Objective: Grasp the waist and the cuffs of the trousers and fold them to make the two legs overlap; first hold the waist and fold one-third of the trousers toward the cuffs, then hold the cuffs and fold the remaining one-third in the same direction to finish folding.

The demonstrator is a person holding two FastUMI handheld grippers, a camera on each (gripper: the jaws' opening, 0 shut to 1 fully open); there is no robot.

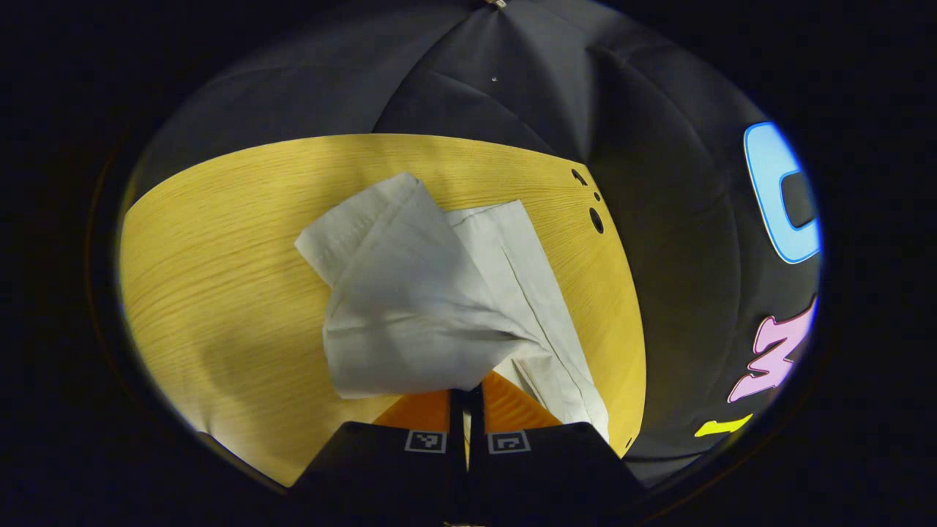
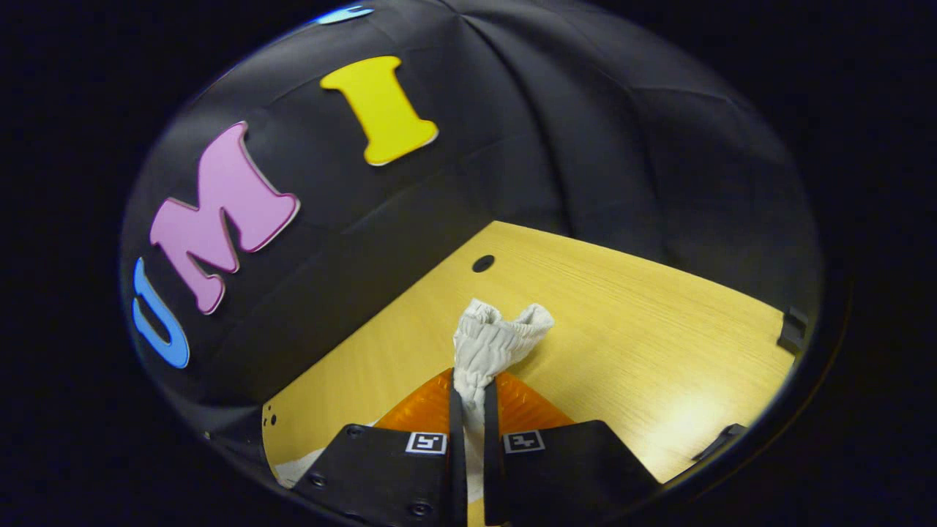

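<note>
Right gripper view: fingers (image 2: 495, 410) pinch trousers (image 2: 487, 344) waistband.

Recording booth, black cloth wall (image 2: 585, 146), pale wooden table (image 2: 659, 351) with cable holes

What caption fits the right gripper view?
Right gripper shut on the gathered waist of pale trousers above a wooden table.

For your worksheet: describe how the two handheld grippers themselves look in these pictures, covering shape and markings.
Each gripper, left gripper and right gripper, shows two dark, blocky angular bodies side by side, each carrying a small square black-and-white tag near its inner edge. The fingers narrow forward with ridged surfaces. Round screw heads dot the right one.
</note>
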